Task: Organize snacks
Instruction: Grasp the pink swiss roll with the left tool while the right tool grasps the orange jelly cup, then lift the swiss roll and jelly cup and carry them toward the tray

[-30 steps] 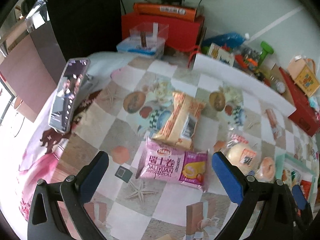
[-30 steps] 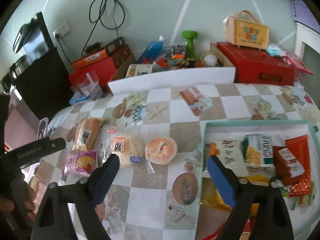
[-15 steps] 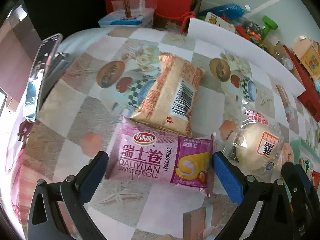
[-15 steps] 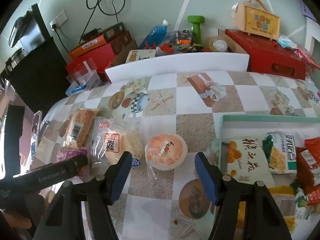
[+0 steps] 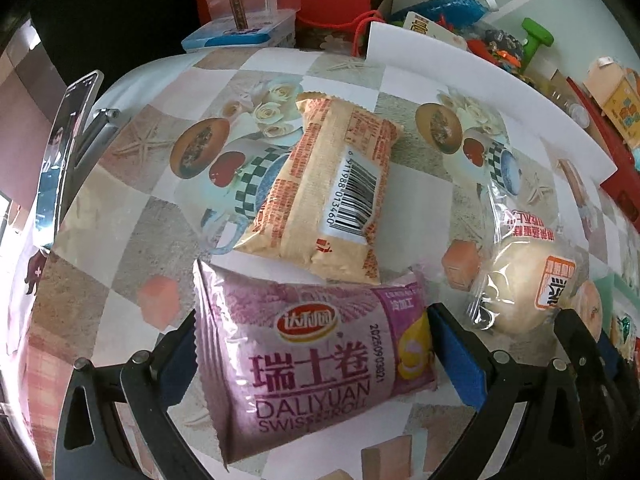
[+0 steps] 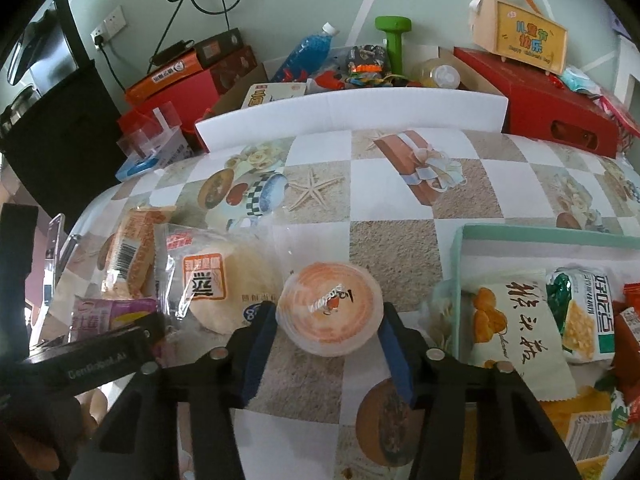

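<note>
Left tool (image 5: 312,356) sat wide open straddling the Swiss roll pack (image 5: 316,356) lengthwise; right tool (image 6: 326,344), half-open, bracketed the jelly cup (image 6: 331,307), gripping nothing.

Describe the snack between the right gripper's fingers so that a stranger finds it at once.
Start at the green tray; just left of it sits a round orange-lidded cup. Unlike the neighbouring bun in clear wrap, it is a rigid cup.
</note>
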